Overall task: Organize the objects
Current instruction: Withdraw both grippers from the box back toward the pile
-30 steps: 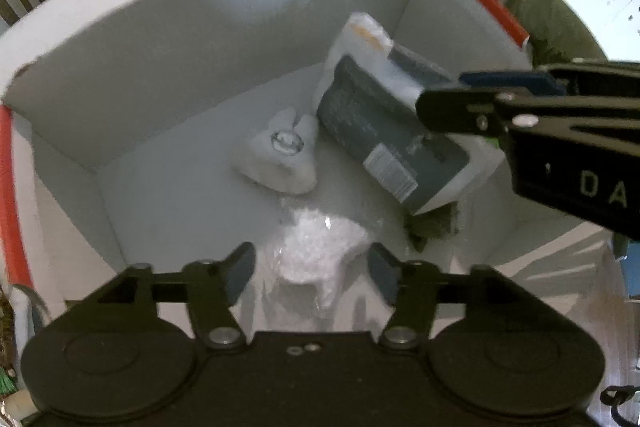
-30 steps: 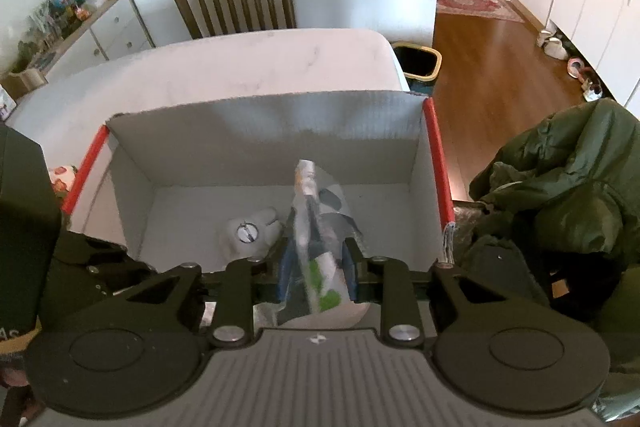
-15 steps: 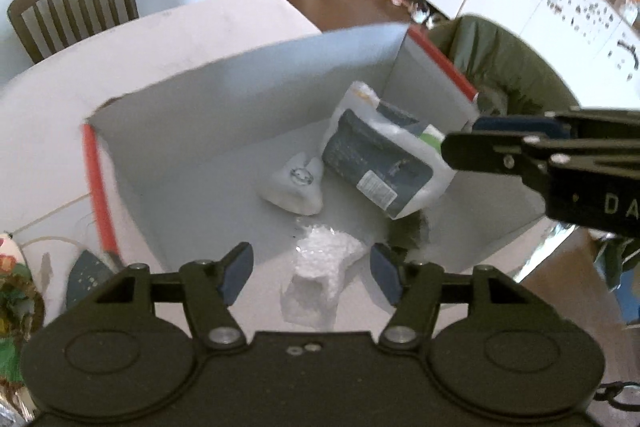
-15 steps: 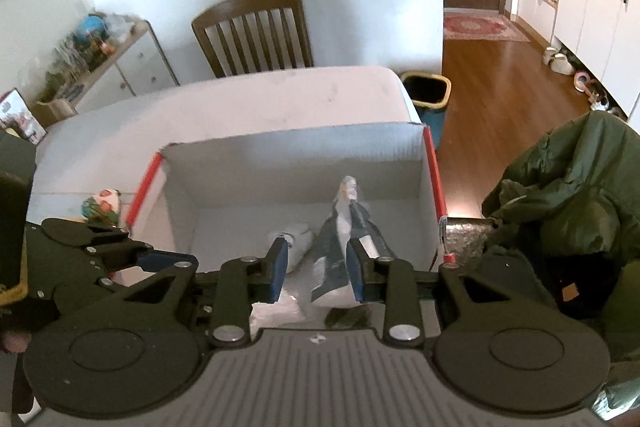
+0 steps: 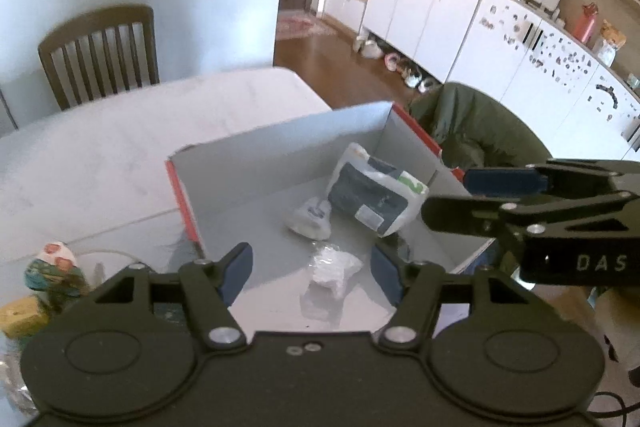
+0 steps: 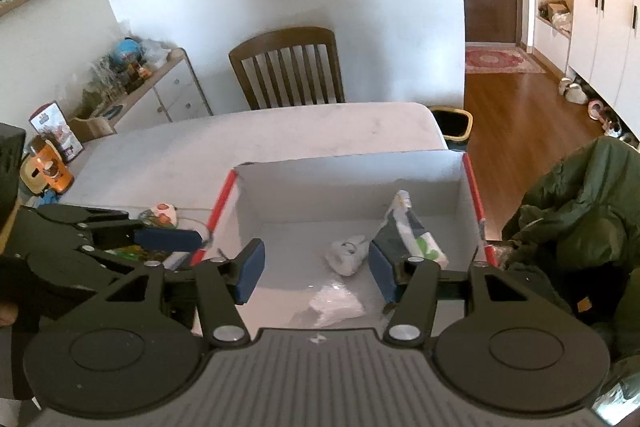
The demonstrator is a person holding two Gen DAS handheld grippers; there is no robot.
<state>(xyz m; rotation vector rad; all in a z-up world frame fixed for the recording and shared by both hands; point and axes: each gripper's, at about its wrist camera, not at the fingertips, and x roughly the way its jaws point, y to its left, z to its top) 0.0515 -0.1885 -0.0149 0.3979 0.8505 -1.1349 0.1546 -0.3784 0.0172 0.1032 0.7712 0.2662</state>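
A white box [image 6: 352, 183] with red edges sits on the table [image 6: 280, 131], and three things lie inside it: a dark blue and white packet [image 6: 408, 235] leaning near the right wall, a small white pouch [image 6: 346, 255] just beside it, and a crinkly clear bag [image 6: 334, 303] closer to the front. The left gripper [image 5: 310, 267] and the right gripper [image 6: 316, 267] both hang above the box with their fingers spread wide, holding nothing. A green jacket [image 6: 576, 211] is bunched up next to the box.

One box [image 6: 352, 183] holds three items: one pouch [image 6: 408, 235], two white bundles [image 6: 347, 255].
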